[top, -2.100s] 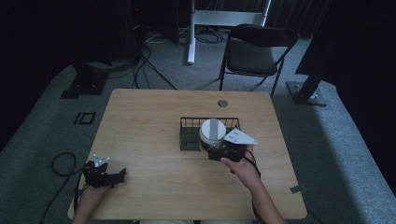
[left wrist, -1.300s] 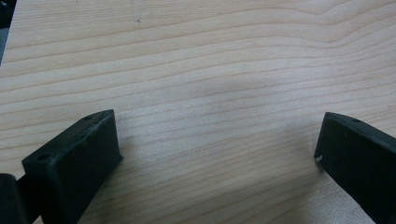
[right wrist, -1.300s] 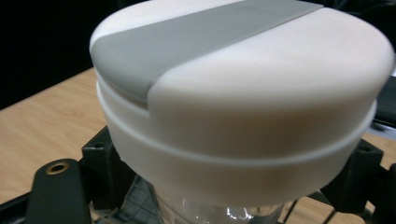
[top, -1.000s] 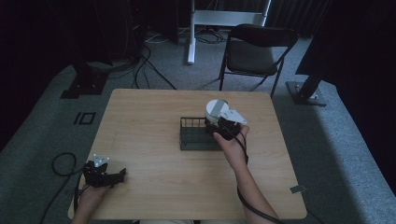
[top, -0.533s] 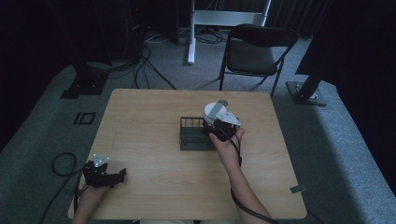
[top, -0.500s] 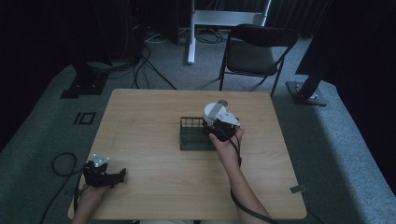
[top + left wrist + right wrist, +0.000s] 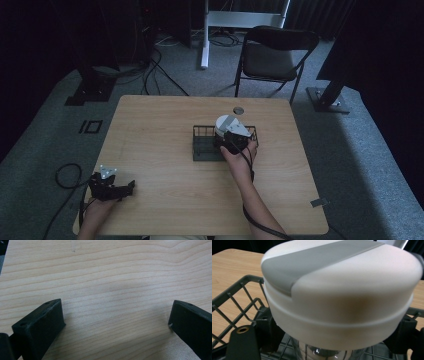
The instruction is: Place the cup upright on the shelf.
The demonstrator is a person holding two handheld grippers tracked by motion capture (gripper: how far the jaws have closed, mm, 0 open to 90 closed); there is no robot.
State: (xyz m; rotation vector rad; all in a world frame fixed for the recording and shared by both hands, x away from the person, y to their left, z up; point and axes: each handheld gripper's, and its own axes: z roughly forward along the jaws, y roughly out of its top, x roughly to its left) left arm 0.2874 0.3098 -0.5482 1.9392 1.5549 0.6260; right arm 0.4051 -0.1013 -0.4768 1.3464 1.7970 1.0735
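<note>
Gripping a white-lidded jar (image 7: pixel 342 295) upright over the wire basket (image 7: pixel 202 148), the right gripper (image 7: pixel 234 141) stays nearest; the left gripper (image 7: pixel 115 322) rests wide open, empty.

Left tool (image 7: pixel 111 185) agape, right tool (image 7: pixel 231 141) clamped.

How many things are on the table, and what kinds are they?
Baskets: 1
Jars with a white lid: 1
Grippers: 2, the left and the right
Total: 4
</note>
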